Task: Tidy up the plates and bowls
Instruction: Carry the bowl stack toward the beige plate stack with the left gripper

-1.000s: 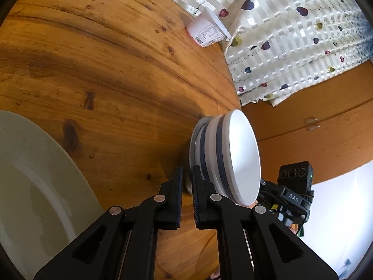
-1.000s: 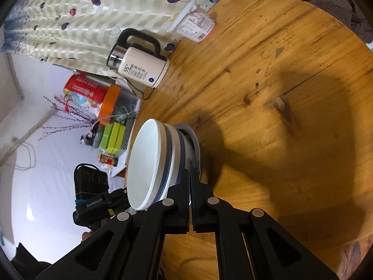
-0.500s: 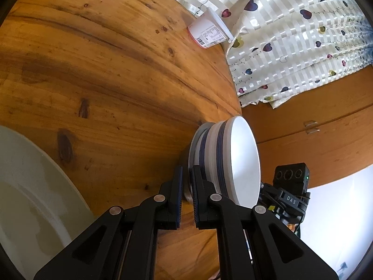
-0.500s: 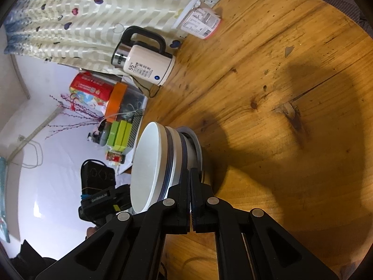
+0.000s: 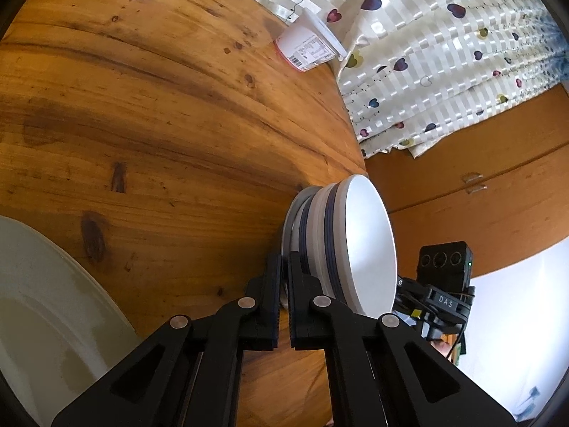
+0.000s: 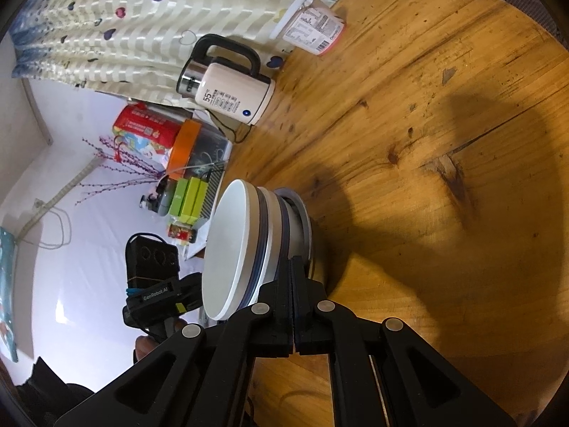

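Note:
A stack of white bowls with dark blue bands [image 5: 359,249] sits on a small grey saucer near the wooden table's edge; it also shows in the right wrist view [image 6: 242,249]. My left gripper [image 5: 284,267] is shut on the saucer's rim on one side. My right gripper [image 6: 292,267] is shut on the rim on the opposite side. A large white plate [image 5: 42,320] lies at the lower left of the left wrist view.
A white kettle [image 6: 227,89] and a tipped plastic cup [image 6: 313,32] stand by the heart-print curtain [image 5: 426,53]. The cup also shows in the left wrist view [image 5: 306,49]. Boxes and cans [image 6: 160,142] sit beyond the table edge.
Both grippers keep their hold on the stack. The stack has shifted slightly across the table, and the large white plate has slid further toward the left edge of view.

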{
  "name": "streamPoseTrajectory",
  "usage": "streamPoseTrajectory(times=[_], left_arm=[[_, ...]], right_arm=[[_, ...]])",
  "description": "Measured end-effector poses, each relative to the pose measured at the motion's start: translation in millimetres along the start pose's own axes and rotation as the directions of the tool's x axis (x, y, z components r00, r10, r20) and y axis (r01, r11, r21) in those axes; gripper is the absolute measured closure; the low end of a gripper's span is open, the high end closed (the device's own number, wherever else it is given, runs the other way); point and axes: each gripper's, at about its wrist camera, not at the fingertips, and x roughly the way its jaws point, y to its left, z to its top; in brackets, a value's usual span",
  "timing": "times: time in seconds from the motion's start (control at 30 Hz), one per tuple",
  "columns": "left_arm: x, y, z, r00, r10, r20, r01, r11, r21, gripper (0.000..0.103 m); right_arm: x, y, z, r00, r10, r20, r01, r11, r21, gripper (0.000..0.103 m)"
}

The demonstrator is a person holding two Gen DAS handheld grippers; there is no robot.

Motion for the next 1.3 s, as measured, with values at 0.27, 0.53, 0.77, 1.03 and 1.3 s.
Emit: streamPoseTrajectory(times=[0.27,0.53,0.77,1.03,1.3], left_arm=[[1.8,0.3,-2.0,1.000,-0.013,-0.018,0.013,1.000,0.014,0.102],[1.9,-0.5,-2.8,1.000,-0.009,-0.014,0.009,1.000,0.026,0.101],[-2.4,-8.7,-5.4,0.999,0.051,0.015,-0.052,0.994,0.094,0.101],[-0.4,-8.9,-3.6,0.997,0.069,0.015,-0.070,0.993,0.098,0.098],[1.6,-9.1,-0.8,0.998,0.065,0.004,-0.065,0.993,0.094,0.097]], right_arm=[[1.7,3.0,-10.5,1.000,0.015,-0.003,-0.015,1.000,0.000,0.100],[-0.2,13.0,-9.5,0.999,-0.049,0.010,0.050,0.996,-0.077,0.099],[-3.8,29.8,-11.6,0.943,-0.320,0.088,0.332,0.913,-0.238,0.094],[-5.8,30.7,-10.8,0.961,-0.262,0.086,0.275,0.932,-0.237,0.078],[0.7,17.0,-1.0,0.981,-0.192,0.016,0.192,0.970,-0.148,0.078]])
